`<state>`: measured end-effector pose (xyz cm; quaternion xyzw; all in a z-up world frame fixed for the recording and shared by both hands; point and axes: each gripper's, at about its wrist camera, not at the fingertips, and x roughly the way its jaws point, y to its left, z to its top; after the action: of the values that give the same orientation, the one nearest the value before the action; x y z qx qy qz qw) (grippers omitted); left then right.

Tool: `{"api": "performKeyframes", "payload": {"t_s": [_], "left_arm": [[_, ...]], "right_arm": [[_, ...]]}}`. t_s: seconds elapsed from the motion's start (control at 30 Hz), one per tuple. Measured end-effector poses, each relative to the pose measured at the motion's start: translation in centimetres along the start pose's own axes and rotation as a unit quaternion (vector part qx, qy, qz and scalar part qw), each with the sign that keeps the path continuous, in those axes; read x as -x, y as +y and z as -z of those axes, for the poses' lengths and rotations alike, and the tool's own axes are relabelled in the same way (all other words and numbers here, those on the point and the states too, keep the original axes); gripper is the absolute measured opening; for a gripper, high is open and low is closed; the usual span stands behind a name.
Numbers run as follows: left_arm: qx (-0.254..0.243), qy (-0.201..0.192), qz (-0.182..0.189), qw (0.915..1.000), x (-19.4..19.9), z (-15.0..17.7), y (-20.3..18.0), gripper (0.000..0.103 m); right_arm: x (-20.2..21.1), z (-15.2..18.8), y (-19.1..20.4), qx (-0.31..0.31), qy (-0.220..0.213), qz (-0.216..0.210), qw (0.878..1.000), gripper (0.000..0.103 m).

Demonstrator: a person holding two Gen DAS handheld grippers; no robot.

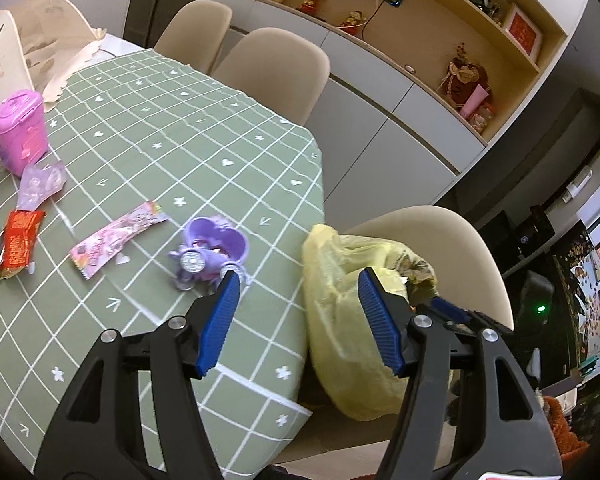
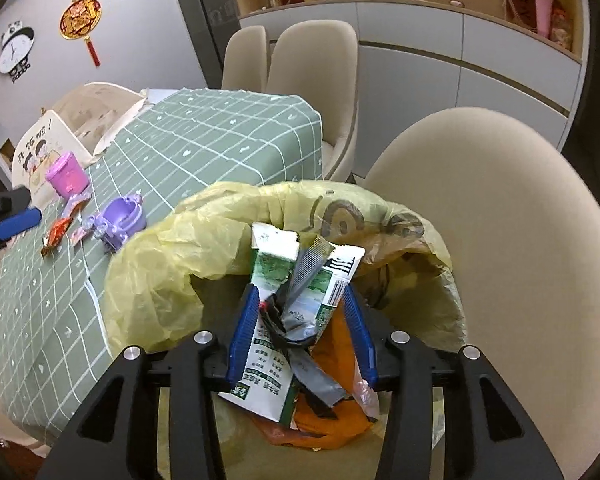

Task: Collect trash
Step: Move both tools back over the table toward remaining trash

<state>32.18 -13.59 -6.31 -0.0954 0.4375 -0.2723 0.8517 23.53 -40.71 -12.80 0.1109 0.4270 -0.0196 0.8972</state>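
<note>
Trash bag [image 2: 172,264] on chair [image 2: 512,240] beside table [image 2: 220,136], wrappers [image 1: 116,240] & toys [image 1: 212,248] on table

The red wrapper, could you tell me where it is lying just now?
In the left wrist view the red wrapper lies on the green tablecloth at the far left, beside the pink wrapper.

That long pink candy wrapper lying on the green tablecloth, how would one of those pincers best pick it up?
The long pink candy wrapper lies flat on the green checked tablecloth, so coming from above looks best. Close the fingers across its narrow width, probably near the middle, so the film buckles up between them. The crimped ends are thin and may slip. The left gripper is open and empty.
</note>
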Motion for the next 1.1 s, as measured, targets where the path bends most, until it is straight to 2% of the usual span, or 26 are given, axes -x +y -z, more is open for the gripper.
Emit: {"api": "performKeyframes", "payload": {"t_s": [0.13, 0.3, 0.57, 0.77, 0.83, 0.93, 1.1], "left_arm": [[0.003, 0.002, -0.008, 1.0, 0.4, 0.1, 2.0, 0.058], [0.005, -0.005, -0.028, 0.9996, 2.0, 0.4, 5.0, 0.058], [0.051, -0.028, -0.073, 0.9956, 6.5, 0.8, 14.1, 0.058], [0.053, -0.055, -0.123, 0.9894, 10.1, 0.4, 22.2, 0.058], [0.048, -0.059, -0.133, 0.9882, 10.7, 0.0, 24.6, 0.058], [0.014, -0.06, -0.146, 0.9874, 10.9, -1.5, 28.4, 0.058], [-0.047, -0.049, -0.14, 0.9879, 9.6, -5.7, 35.3, 0.058]], "right_arm": [[1.9, -1.0, 1.5, 0.0, -0.03, -0.006, 1.0, 0.042], [3.4, -3.0, 5.1, 0.008, -0.061, -0.034, 0.998, 0.042], [1.3, -4.2, 13.7, 0.041, -0.046, -0.087, 0.994, 0.042], [-1.5, -4.5, 19.9, 0.063, -0.027, -0.113, 0.991, 0.042], [-2.4, -4.6, 21.7, 0.066, -0.021, -0.118, 0.991, 0.042], [-4.0, -4.7, 24.4, 0.072, -0.006, -0.12, 0.99, 0.042], [-6.2, -4.7, 28.4, 0.082, 0.019, -0.116, 0.99, 0.042]]}}
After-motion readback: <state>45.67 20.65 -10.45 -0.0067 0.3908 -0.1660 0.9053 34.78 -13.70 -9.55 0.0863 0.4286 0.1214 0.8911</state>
